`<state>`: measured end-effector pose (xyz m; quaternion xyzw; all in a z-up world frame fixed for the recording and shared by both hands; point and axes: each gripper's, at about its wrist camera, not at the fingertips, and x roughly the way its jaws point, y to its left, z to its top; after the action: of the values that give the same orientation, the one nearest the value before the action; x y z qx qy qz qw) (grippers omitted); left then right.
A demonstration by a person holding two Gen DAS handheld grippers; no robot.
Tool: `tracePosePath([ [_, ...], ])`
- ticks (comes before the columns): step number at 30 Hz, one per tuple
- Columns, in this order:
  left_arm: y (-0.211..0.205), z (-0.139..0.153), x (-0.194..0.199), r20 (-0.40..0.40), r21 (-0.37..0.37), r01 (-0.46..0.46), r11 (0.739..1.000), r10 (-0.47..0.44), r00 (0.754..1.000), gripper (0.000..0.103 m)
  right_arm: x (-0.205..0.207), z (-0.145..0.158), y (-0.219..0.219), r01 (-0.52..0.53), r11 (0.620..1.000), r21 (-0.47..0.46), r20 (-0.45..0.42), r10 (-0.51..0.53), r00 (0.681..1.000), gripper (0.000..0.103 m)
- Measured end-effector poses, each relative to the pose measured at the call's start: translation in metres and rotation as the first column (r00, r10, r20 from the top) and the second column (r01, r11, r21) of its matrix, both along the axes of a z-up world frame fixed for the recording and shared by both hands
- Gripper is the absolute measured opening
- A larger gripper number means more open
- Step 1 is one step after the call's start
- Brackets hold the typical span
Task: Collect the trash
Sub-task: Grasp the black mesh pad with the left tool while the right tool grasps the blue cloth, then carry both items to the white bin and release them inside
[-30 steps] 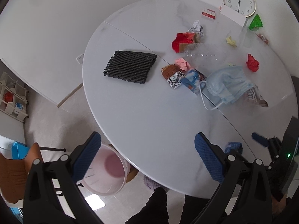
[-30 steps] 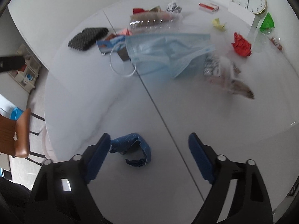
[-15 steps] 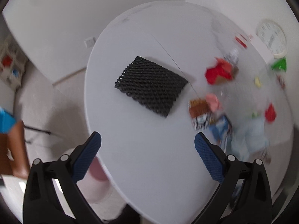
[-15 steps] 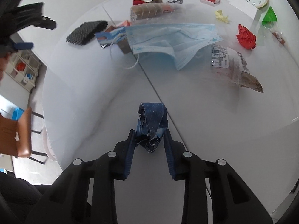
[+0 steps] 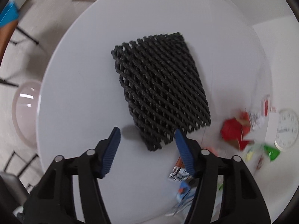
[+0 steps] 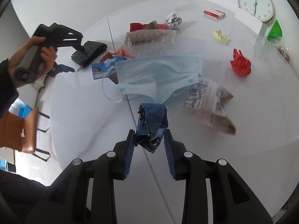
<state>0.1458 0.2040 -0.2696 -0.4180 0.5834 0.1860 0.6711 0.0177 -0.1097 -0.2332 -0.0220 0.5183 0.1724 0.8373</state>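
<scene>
My right gripper [image 6: 149, 132] is shut on a crumpled dark blue wrapper [image 6: 152, 123] and holds it above the round white table [image 6: 84, 102]. My left gripper [image 5: 147, 136] is open, its jaws on either side of the near corner of a black foam net [image 5: 160, 87] lying on the table [image 5: 80, 85]. The net [image 6: 88, 51] and left gripper [image 6: 74, 45] also show in the right wrist view. Other trash lies beyond: a blue face mask [image 6: 158, 76], a printed plastic wrapper [image 6: 209, 99], red crumpled paper [image 6: 241, 63].
A pink bin [image 5: 26, 112] stands on the floor left of the table. A clock [image 6: 256, 3], a red and white box [image 6: 214, 14], a foil ball [image 6: 173, 20], yellow paper [image 6: 221, 37], a green wrapper [image 6: 274, 30] and a clear plastic tray [image 6: 149, 37] are at the back. A brown chair [image 6: 18, 130] stands left.
My right gripper closed on the blue wrapper and lifted it off the table. My left gripper moved forward over the table to the black foam net and narrowed its opening.
</scene>
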Motion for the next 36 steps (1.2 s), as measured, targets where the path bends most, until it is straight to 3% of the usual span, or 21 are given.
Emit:
tracePosePath([
  [8,-0.008,0.002,0.022,-0.003,0.034,-0.095,0.995,0.095,0.995,0.046,0.015,-0.003,-0.021,-0.052,0.999,0.013,-0.019,0.052,0.998,0.034],
  [11,-0.009,0.005,0.025,-0.015,0.054,-0.097,0.994,0.097,0.995,0.036,0.019,-0.005,-0.029,-0.064,0.998,0.015,-0.023,0.064,0.998,0.034],
  [15,-0.018,0.006,0.028,-0.005,0.083,-0.088,0.993,0.089,0.996,0.015,0.026,-0.005,-0.037,-0.074,0.997,0.019,-0.024,0.075,0.997,0.034],
  [21,-0.016,0.028,0.016,0.061,0.12,-0.049,0.992,0.041,0.997,0.011,0.032,0.004,-0.039,-0.105,0.994,0.02,-0.004,0.105,0.994,0.034],
  [25,-0.001,0.071,-0.029,0.154,0.213,0.006,0.977,-0.04,0.987,0.011,0.027,0.029,-0.026,-0.159,0.987,0.001,0.054,0.159,0.986,0.034],
  [29,0.024,0.097,-0.098,0.147,0.296,0.077,0.952,-0.125,0.981,0.011,0.019,0.062,0.002,-0.221,0.975,0.006,0.126,0.218,0.968,0.034],
  [33,0.055,0.09,-0.167,0.066,0.329,0.129,0.936,-0.159,0.985,0.012,0.008,0.092,0.045,-0.28,0.958,0.067,0.171,0.266,0.949,0.034],
  [36,0.082,0.055,-0.217,-0.033,0.335,0.178,0.925,-0.177,0.984,0.012,0.0,0.105,0.078,-0.317,0.941,0.119,0.178,0.294,0.939,0.034],
])
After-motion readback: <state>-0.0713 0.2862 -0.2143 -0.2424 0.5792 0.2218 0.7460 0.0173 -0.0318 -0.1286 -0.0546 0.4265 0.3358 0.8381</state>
